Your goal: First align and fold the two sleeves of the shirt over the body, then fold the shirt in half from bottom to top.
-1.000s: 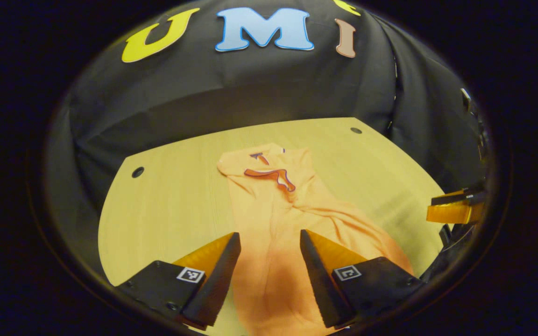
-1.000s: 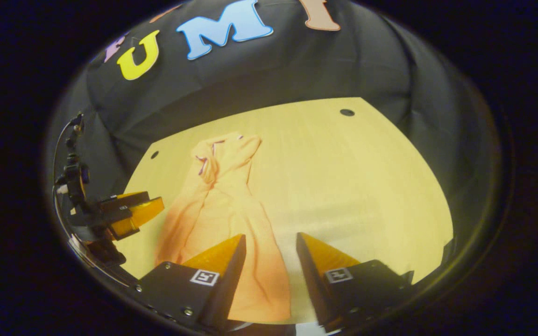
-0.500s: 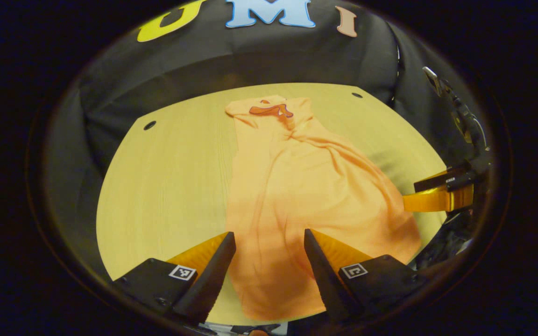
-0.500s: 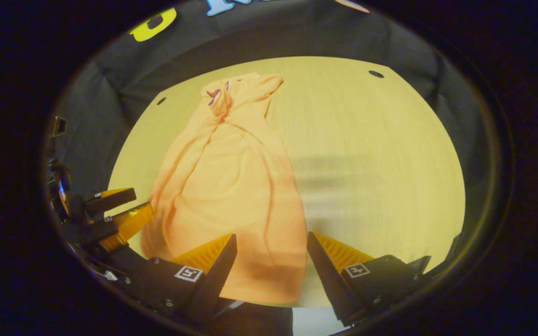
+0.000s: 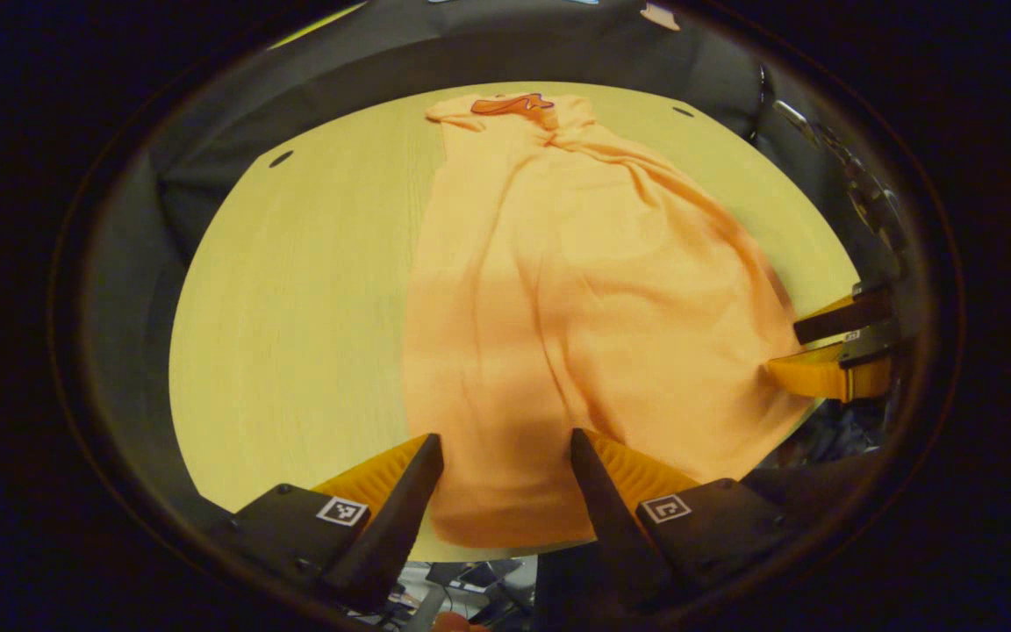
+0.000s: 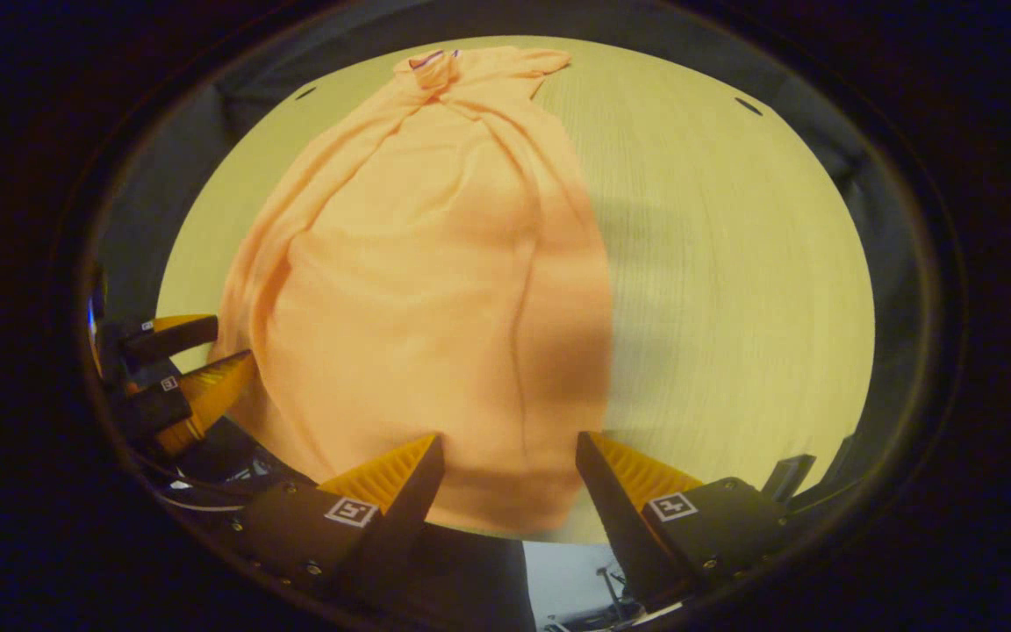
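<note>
the left hand-held gripper [image 5: 501, 448] hovers with its jaws spread wide and nothing between them, poised over the near left part of the shirt's hem; the right hand-held gripper [image 6: 510, 448] is likewise wide open and empty, over the near right part of the same hem. each shows off to the side in the other's view, also with its jaws apart. the orange shirt [image 5: 576, 290] lies lengthwise on the desk [image 5: 295, 290], hem at the near edge and collar [image 5: 510, 104] at the far end, with the sleeves seemingly already gathered over the body in long diagonal wrinkles. judging from this, the step in hand is the bottom-to-top fold. to do it well, each gripper should come down on its own corner of the hem, pinch every layer there rather than just the top one, and close at matching points so the hem stays straight. then both should lift just enough to clear the cloth, carry the hem evenly toward the collar, and lay it down without dragging the wrinkled sleeves loose.
</note>
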A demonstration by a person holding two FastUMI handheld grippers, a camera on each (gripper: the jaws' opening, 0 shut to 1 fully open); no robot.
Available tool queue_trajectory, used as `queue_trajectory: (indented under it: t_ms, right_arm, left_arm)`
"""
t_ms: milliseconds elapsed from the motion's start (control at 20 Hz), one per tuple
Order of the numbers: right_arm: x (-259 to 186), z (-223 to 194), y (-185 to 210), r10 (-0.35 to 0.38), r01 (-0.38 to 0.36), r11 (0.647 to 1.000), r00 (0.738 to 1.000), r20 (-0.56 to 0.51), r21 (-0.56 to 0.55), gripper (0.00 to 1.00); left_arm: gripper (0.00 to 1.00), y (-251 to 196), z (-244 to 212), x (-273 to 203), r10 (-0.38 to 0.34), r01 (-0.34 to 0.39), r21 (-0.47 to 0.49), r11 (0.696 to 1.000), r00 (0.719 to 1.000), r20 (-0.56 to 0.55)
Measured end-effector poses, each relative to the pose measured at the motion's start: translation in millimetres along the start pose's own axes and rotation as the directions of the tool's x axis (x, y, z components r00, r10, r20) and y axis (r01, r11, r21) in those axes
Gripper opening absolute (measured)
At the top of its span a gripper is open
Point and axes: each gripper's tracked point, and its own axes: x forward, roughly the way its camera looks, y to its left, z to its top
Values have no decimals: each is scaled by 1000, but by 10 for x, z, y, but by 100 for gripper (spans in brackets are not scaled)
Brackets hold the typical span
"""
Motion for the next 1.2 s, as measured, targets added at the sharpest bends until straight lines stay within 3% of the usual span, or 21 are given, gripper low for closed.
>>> queue_trajectory:
  t_ms: [250,650,800,850,900,950,1000,1100,1200]
  right_arm:
    - [52,-45,13,-75,71,996,994,-83,-46,96]
    - [32,-61,17,-73,70,997,984,-163,-27,97]
    - [62,-50,24,-72,67,997,984,-165,-39,94]
    - [59,-34,33,-74,71,997,984,-165,-25,92]
    - [52,-26,43,-74,72,997,983,-166,-17,72]
    - [60,-10,42,-79,79,997,984,-161,-6,57]
    - [69,20,49,-83,86,996,985,-151,12,28]
    - [67,14,55,-86,89,996,983,-161,13,4]
    - [47,6,54,-79,82,997,982,-170,10,5]
  left_arm:
    - [97,-8,55,80,-13,12,-22,1000,998,-58]
    - [95,-11,189,134,-4,-2,-73,997,997,-80]
    - [53,-9,359,161,7,-7,-67,998,1000,-5]
    - [43,-2,408,173,13,-13,-59,998,1000,6]
    - [25,-3,403,202,22,-21,-63,998,1000,6]
    - [16,0,409,198,26,-26,-50,998,1000,-1]
    - [15,-19,399,210,30,-30,-37,999,1000,-6]
    - [11,-34,421,219,41,-42,-21,999,999,-25]
    - [7,-12,431,226,41,-42,-23,999,998,-44]
